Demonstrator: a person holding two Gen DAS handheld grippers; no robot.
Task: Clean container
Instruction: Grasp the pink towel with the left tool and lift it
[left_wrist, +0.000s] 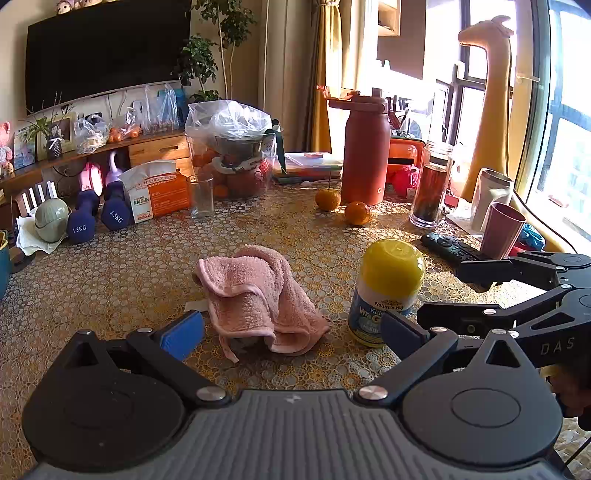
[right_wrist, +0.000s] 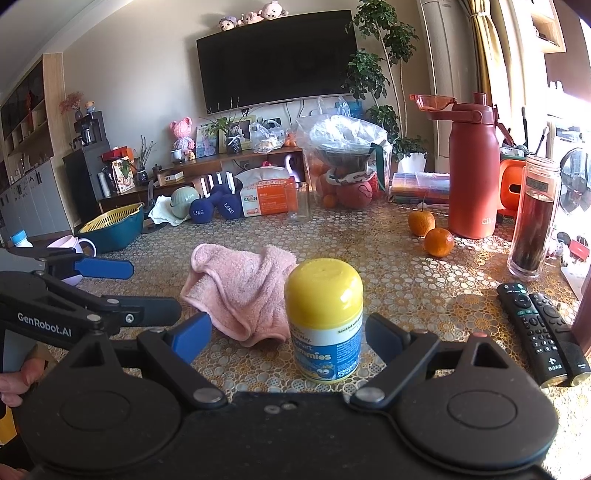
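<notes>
The bench (right_wrist: 406, 291) wears a lace-patterned cover in yellow and white. On it: a crumpled pink towel (right_wrist: 240, 295) near the middle, a yellow-capped bottle (right_wrist: 325, 317) upright just beside it, two oranges (right_wrist: 430, 230) near a red flask (right_wrist: 474, 170), a glass jar (right_wrist: 533, 218) of dark liquid, two remotes (right_wrist: 541, 328) side by side, an empty glass (right_wrist: 300, 201), a tissue box (right_wrist: 267, 199) and blue dumbbells (right_wrist: 214, 210) at the far edge

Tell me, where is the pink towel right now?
The pink towel lies crumpled on the patterned table, just left of the yellow-capped vitamin bottle, straight ahead of the open left gripper.
</notes>
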